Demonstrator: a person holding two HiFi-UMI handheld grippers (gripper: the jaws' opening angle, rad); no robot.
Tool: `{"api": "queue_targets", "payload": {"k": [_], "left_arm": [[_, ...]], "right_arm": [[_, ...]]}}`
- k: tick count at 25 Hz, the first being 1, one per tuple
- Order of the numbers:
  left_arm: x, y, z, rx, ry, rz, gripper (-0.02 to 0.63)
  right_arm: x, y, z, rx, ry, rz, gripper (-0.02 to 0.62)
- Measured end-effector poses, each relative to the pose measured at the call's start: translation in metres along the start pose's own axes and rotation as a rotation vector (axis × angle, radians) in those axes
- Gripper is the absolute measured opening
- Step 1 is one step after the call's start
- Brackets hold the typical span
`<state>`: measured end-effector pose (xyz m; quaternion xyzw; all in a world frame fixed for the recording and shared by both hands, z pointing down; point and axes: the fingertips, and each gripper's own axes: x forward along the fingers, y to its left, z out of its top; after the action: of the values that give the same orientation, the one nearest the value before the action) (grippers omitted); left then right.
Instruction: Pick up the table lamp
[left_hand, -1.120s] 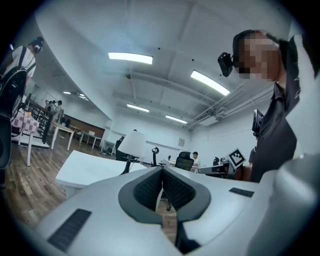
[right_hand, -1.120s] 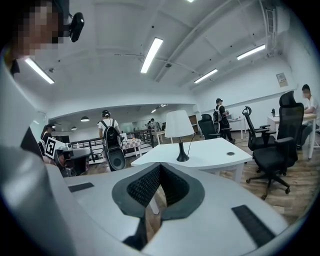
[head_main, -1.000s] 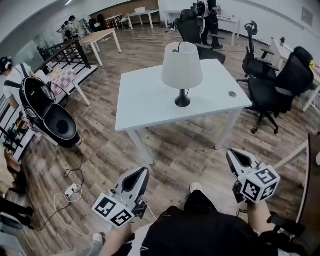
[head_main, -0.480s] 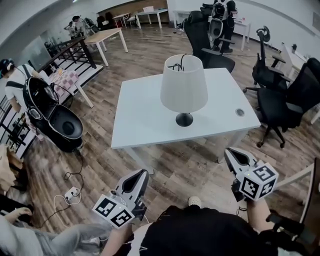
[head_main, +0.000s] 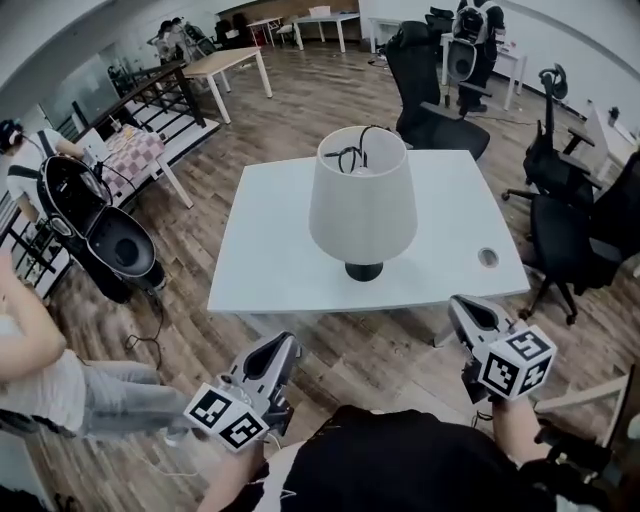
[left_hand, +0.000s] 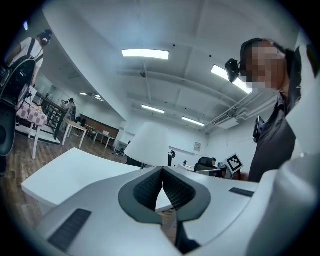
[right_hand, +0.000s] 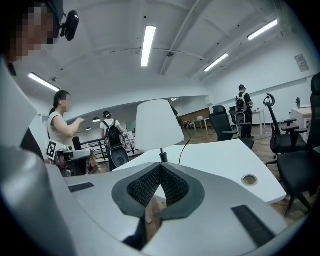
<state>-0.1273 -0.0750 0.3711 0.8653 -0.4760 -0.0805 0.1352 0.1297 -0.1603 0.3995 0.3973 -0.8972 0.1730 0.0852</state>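
Note:
A table lamp with a white shade and a black round base stands upright near the front edge of a white table. Its black cord hangs out of the shade's top. The lamp shows beyond the jaws in the left gripper view, and the lamp shows the same way in the right gripper view. My left gripper is shut and empty, short of the table's front left. On the other side my right gripper is shut and empty, short of the front right corner. Neither touches the lamp.
Black office chairs stand right of the table and one chair behind it. An open black case stands on the wooden floor at the left. A person's arm and legs are at the lower left. A cable hole is in the tabletop.
The table and lamp have come closer and lower in the head view as I walked toward them. Both grippers stayed shut. A person came into view at the lower left.

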Motion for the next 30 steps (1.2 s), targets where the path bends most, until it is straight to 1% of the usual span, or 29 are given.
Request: {"api": "queue_targets", "payload": {"k": [6,11,14,17,23,26,30], "left_arm": [[0.03,-0.007,-0.01,-0.013,0.011,0.003,0.015],[0.044,-0.011,-0.004,-0.038,-0.037,0.013,0.014],[0.047,-0.011,0.001,-0.051,-0.053,0.026,0.015],[0.05,-0.015,-0.002,-0.063,-0.034,0.029,0.014],[0.058,-0.014,-0.011,-0.048,0.014,0.047,0.015],[0.065,-0.01,-0.016,-0.068,0.033,0.039,0.015],[0.076,-0.003,-0.017,-0.111,0.029,0.029,0.015]], "right_arm": [[0.011,-0.03,0.001,0.006,0.009,0.023,0.015],[0.016,-0.043,0.0,0.02,0.005,0.044,0.015],[0.021,-0.043,-0.001,0.023,0.016,0.063,0.015],[0.023,-0.038,-0.001,0.019,0.02,0.088,0.014],[0.028,-0.032,-0.008,-0.006,0.041,0.099,0.015],[0.032,-0.03,-0.012,0.004,0.051,0.105,0.015],[0.035,-0.027,-0.017,0.015,0.074,0.107,0.015]]}}
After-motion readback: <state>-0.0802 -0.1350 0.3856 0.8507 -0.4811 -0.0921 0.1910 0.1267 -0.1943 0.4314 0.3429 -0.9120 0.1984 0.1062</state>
